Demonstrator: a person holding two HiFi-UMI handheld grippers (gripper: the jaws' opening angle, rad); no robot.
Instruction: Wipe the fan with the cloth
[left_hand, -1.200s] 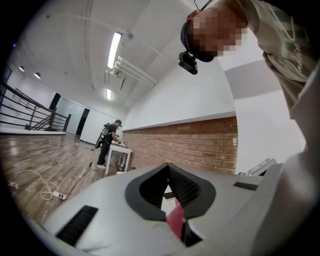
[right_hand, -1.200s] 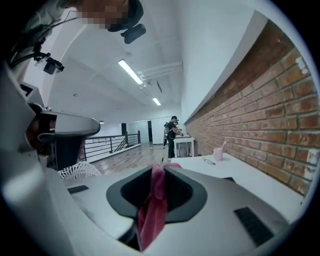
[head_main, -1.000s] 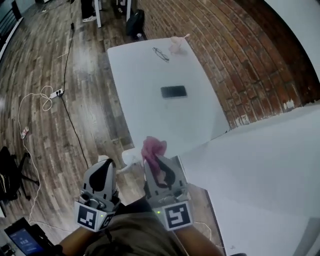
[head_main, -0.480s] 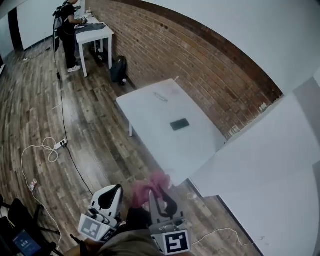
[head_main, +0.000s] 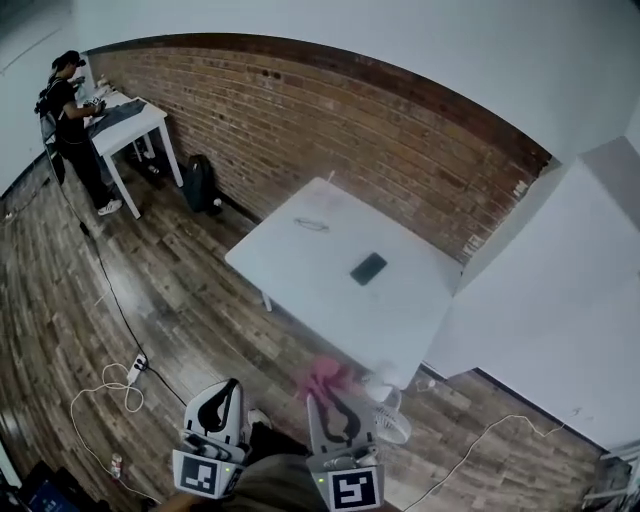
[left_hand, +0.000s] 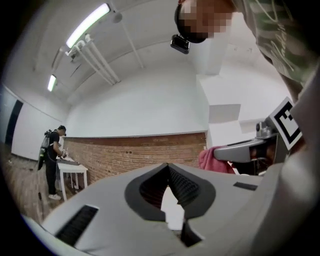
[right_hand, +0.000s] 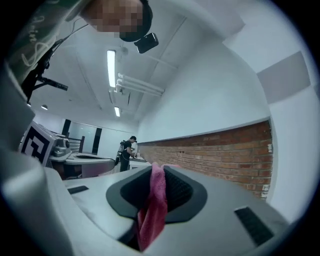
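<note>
The head view looks down from high behind the left gripper (head_main: 230, 390) and right gripper (head_main: 322, 400) toward the far brick wall (head_main: 330, 110). Both gripper views look level, close along their jaws, at that wall.

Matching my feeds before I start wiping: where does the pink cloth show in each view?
Head view: pink cloth at bottom centre, at the tip of the right tongs.
Left gripper view: pink cloth right of centre.
Right gripper view: pink cloth at centre, clamped.
Shared landmark: brick wall.
</note>
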